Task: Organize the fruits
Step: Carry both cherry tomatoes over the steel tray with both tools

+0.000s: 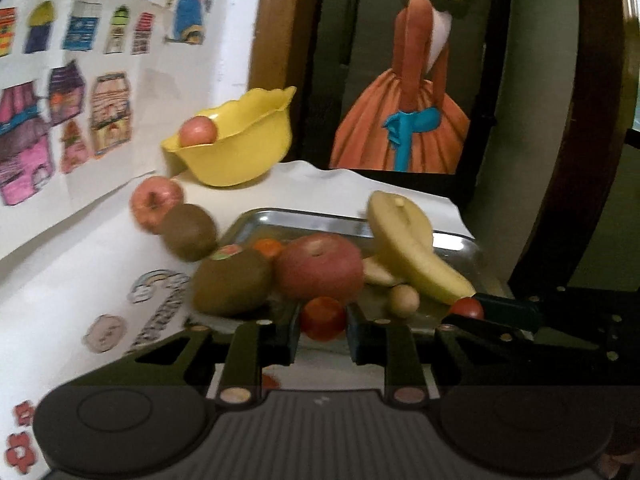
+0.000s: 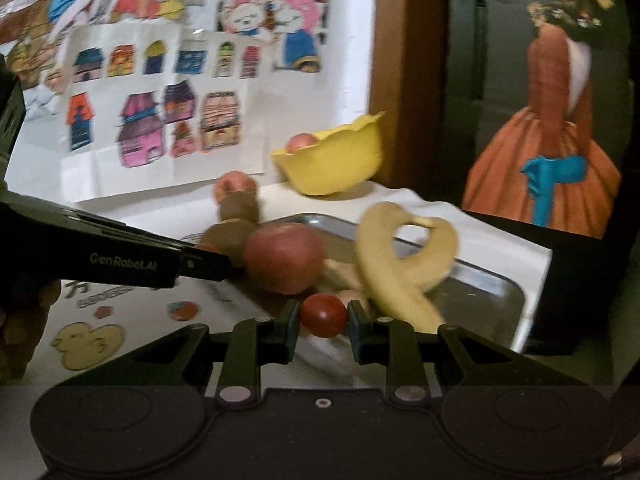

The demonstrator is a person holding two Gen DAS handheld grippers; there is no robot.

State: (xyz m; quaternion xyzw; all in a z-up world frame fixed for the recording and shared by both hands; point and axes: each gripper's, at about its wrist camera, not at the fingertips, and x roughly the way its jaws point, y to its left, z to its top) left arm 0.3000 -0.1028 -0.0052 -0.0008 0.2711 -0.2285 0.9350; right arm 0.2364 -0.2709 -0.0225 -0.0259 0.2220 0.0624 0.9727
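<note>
Each gripper grips a red cherry tomato. In the left wrist view my left gripper (image 1: 323, 326) is shut on one tomato (image 1: 322, 316) at the near edge of the metal tray (image 1: 304, 220). My right gripper (image 2: 324, 319) is shut on another cherry tomato (image 2: 323, 314) over the tray's (image 2: 496, 280) near side. The tray holds a big red apple (image 1: 318, 266), a kiwi (image 1: 230, 282), bananas (image 1: 408, 248) and a small tan fruit (image 1: 404, 300). A yellow bowl (image 1: 240, 144) behind holds an apple (image 1: 198, 130).
A second apple (image 1: 156, 204) and a kiwi (image 1: 190, 232) lie on the paper-covered table left of the tray. Drawings cover the wall on the left. A dark painting (image 1: 408, 80) and a wooden frame stand behind. The table's edge runs just right of the tray.
</note>
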